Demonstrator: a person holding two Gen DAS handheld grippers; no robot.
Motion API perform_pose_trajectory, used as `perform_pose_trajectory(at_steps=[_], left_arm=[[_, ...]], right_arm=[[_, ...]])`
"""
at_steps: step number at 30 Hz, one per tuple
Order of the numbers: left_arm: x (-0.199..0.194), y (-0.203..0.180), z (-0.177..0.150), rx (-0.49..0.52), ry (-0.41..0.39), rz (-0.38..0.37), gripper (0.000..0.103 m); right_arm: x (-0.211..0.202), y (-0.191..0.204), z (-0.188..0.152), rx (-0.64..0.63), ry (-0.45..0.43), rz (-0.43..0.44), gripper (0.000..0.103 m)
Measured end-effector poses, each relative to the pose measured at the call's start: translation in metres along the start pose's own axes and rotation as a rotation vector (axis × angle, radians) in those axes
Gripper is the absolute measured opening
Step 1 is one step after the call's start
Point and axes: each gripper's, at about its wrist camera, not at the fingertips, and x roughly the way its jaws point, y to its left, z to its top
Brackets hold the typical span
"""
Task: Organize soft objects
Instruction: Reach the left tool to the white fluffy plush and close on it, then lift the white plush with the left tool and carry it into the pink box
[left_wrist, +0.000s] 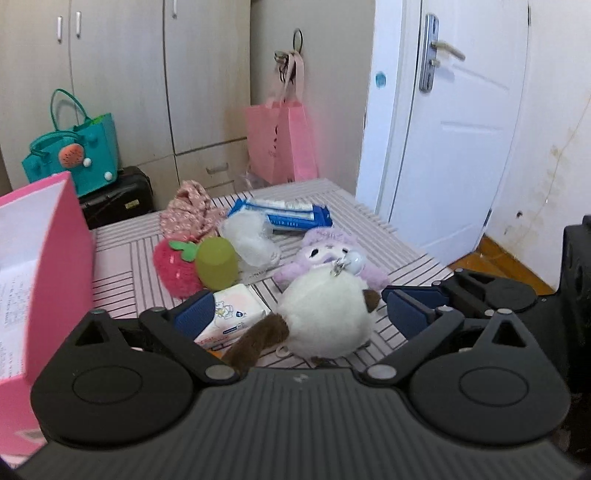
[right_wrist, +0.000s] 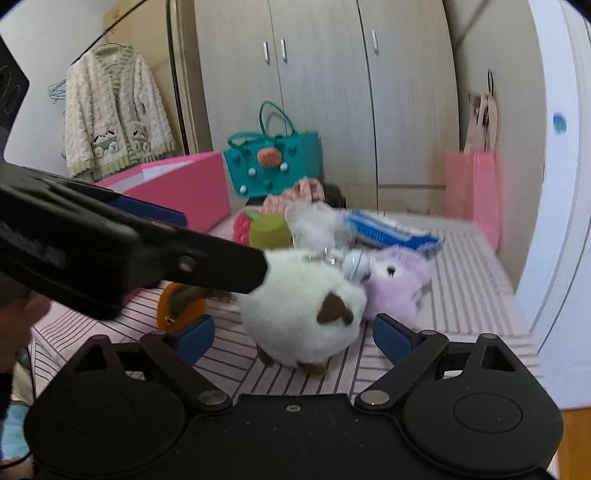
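Fluffy round white plush sits on striped tabletop; left fingers and right fingers spread wide, flanking it, grasping nothing.

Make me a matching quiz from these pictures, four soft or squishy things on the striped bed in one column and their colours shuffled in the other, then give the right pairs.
Things:
1. round plush toy
2. strawberry plush
3. hooded plush
4. cup

Colours:
A. lilac
B. yellow-green
C. white with brown ears and tail
D. pink-red with a green leaf top

Pairs: 1-C, 2-D, 3-A, 4-B
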Motion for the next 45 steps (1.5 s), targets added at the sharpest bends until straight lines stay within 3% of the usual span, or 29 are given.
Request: perform_pose_trajectory(at_steps=[5, 8, 12, 16, 20, 27, 32, 40, 45], left_arm=[[0.033, 0.001, -0.005, 0.037, 0.071, -0.017, 0.085], [0.041, 0.002, -0.007, 0.022, 0.075, -0.084, 0.078], [0.036, -0.008, -0.009, 0.082, 0.014, -0.118, 0.077], [0.039, -0.014, -0.009, 0.091, 0.024, -0.090, 0.076], [0.042, -0.011, -0.009, 0.051, 0.077, -0.105, 0.069], [0.023, -0.017, -0.008, 0.055, 0.066, -0.104, 0.068], [0.013, -0.010, -0.008, -0.006, 0.127, -0.130, 0.068], [-0.028, -0.005, -0.009, -0.024, 0.128, -0.131, 0.068], [-0.054, 0.010, -0.010, -0.090, 0.185, -0.133, 0.069]], right_arm=[[0.017, -0.003, -0.005, 0.028, 0.031, 0.013, 0.092], [0.024, -0.003, -0.007, 0.035, 0.050, -0.007, 0.090], [0.025, -0.005, -0.009, 0.050, 0.031, -0.026, 0.074], [0.023, -0.002, -0.011, 0.037, 0.018, -0.035, 0.070], [0.017, -0.001, -0.013, 0.048, 0.010, -0.036, 0.069], [0.002, 0.005, -0.008, 0.033, 0.004, -0.021, 0.069], [-0.004, 0.010, 0.001, 0.091, 0.097, 0.010, 0.070], [-0.025, 0.035, 0.010, 0.049, 0.112, 0.045, 0.070], [-0.033, 0.056, 0.022, 0.031, 0.182, 0.111, 0.070]])
